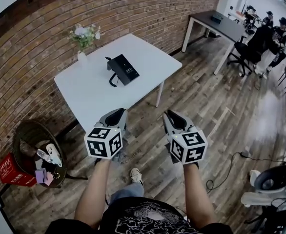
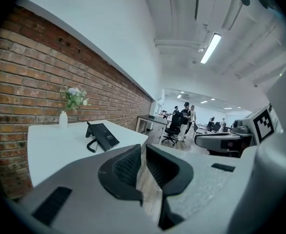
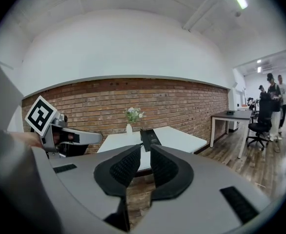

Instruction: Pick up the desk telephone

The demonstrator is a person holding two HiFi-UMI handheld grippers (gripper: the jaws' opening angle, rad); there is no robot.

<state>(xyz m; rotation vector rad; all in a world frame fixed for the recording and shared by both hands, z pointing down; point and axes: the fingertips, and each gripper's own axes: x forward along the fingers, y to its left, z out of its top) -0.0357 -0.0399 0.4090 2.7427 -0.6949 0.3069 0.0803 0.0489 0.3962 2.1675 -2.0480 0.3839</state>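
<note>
Black desk telephone (image 1: pixel 123 69) sits far across the counter (image 1: pixel 91 97), so the shut left gripper (image 1: pixel 115 116) and barely parted right gripper (image 1: pixel 175 118), both empty, risk shoving it unless opened wider.

**Three views, one table**

The head view looks steeply down onto the white table (image 1: pixel 94 96) by the brick wall (image 1: pixel 133 18), a little way ahead. The camera on the left gripper (image 2: pixel 143 150) looks almost level, with the table to its left. The one on the right gripper (image 3: pixel 145 150) faces it head-on. All three share the table, desk telephone (image 1: pixel 123 69) and flower vase (image 1: pixel 82 56).
</note>
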